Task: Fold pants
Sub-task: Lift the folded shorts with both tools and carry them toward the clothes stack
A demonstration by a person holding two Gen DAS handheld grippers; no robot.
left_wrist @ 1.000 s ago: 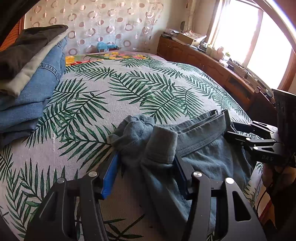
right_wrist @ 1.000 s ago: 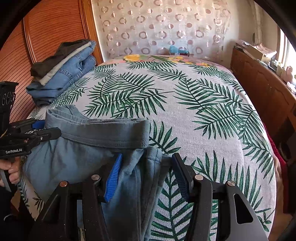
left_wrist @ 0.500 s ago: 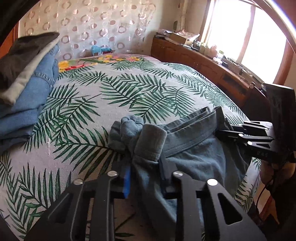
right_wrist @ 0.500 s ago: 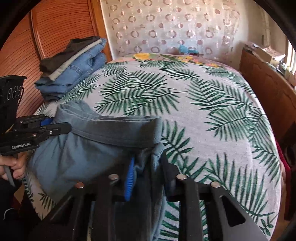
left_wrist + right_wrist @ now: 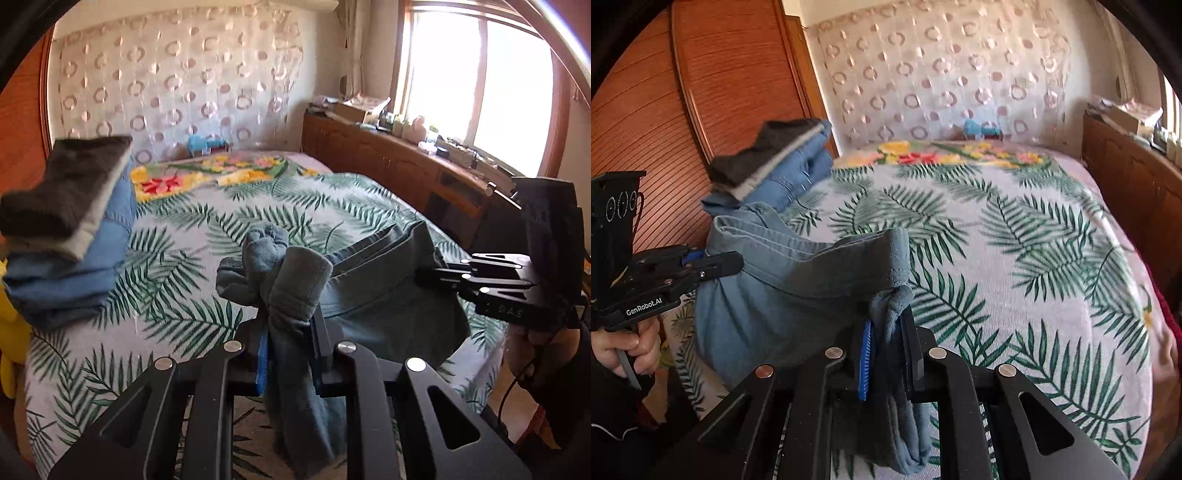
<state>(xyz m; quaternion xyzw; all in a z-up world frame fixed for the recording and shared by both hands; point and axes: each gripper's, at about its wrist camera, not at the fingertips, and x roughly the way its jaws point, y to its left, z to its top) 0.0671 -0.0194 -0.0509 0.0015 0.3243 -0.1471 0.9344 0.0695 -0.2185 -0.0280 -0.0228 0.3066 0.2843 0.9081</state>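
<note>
The blue-grey pants (image 5: 373, 295) hang bunched at the near edge of the bed (image 5: 1015, 258). The left gripper (image 5: 288, 332) and right gripper (image 5: 886, 350) have just closed their jaws on the fabric. The palm-leaf bedspread beyond lies open. One stack of folded clothes (image 5: 775, 162) sits far-left by a wooden wall.

the pants (image 5: 373, 295) hang between both grippers over the bed (image 5: 192, 258); a clothes stack (image 5: 70, 236) lies at its left.
</note>
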